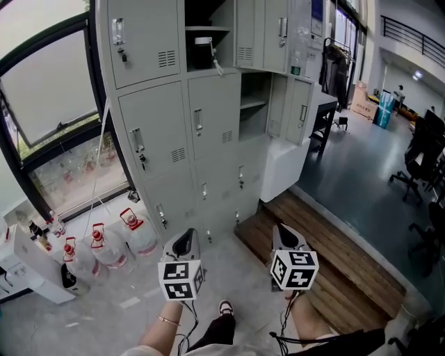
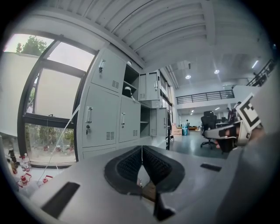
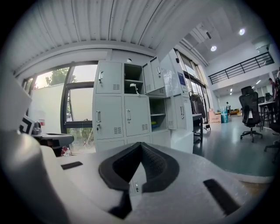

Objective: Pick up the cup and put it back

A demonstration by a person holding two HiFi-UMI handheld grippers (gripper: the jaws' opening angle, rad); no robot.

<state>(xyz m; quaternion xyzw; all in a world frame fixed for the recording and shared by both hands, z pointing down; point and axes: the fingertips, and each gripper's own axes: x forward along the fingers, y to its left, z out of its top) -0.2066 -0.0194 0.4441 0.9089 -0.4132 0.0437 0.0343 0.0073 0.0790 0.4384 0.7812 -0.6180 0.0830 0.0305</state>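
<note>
Up in the open locker — a cup, dim and indistinct

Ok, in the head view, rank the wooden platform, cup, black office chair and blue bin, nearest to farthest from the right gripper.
1. wooden platform: just below
2. cup: in open top locker
3. black office chair: at right
4. blue bin: far back

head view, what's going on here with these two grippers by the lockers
A person stands facing grey lockers, holding a gripper in each hand. The left gripper and right gripper are both shut, empty and pointed at the lockers. High up, one open compartment holds what looks like the cup. Neither gripper is touching anything.
</note>
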